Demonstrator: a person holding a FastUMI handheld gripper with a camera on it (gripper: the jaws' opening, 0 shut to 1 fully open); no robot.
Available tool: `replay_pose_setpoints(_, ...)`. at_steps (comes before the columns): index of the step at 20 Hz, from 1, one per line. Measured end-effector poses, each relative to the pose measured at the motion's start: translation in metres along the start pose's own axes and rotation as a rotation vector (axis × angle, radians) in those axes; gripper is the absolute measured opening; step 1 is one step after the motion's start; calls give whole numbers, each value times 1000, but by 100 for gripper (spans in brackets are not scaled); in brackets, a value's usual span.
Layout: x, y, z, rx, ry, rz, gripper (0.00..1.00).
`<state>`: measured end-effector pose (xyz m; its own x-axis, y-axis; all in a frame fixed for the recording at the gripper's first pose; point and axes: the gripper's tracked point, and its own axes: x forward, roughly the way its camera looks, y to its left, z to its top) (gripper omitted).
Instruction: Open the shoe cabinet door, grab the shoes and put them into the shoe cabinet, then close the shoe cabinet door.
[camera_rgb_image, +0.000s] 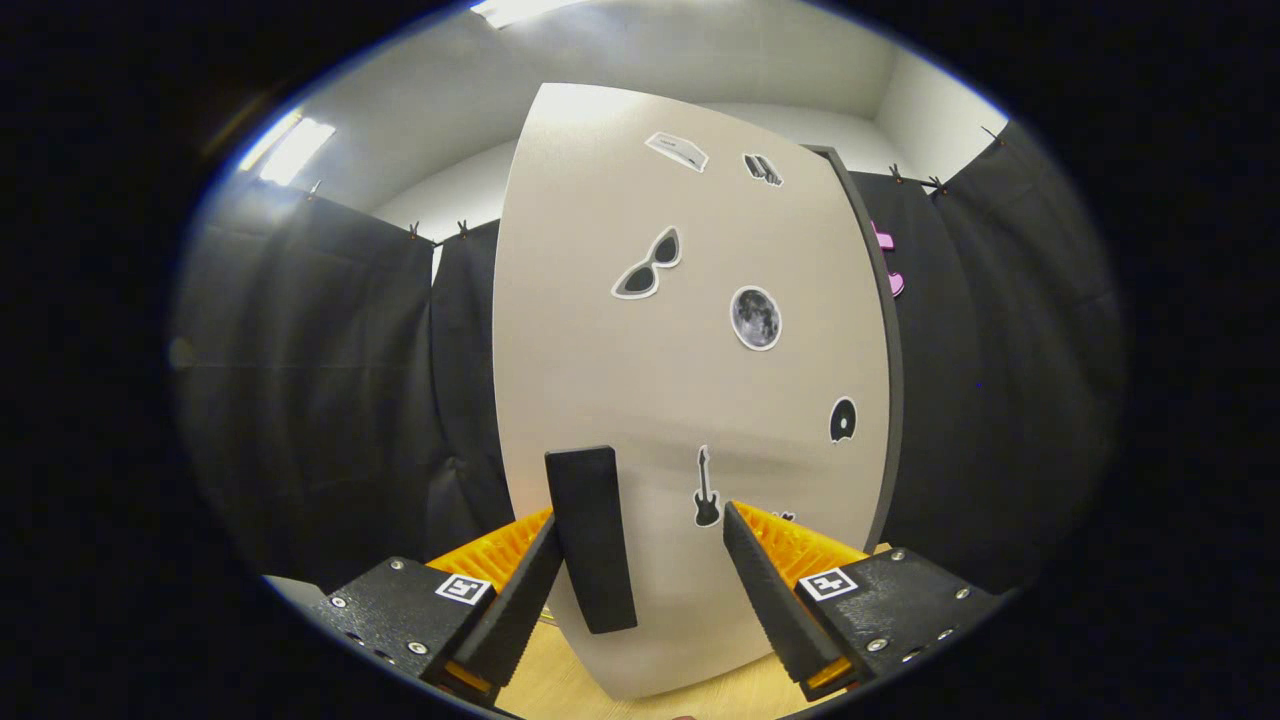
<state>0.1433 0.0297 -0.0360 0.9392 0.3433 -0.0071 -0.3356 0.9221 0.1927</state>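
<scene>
I see the shoe cabinet door (690, 350) filling the centre of the frame, its black handle (592, 540) at lower centre between my gripper (640, 555) fingers, which stand apart.

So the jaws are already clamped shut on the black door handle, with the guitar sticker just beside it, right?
Not quite. In the gripper view the gripper stands open: the black door handle sits between the jaws, close against the left one, with a clear gap to the right one. The guitar sticker is just beside the handle, as you said.
</scene>
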Motion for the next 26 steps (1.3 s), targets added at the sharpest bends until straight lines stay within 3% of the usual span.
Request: replay_pose_setpoints(26, 2, -1, -6, -15, 28, -9, 96)
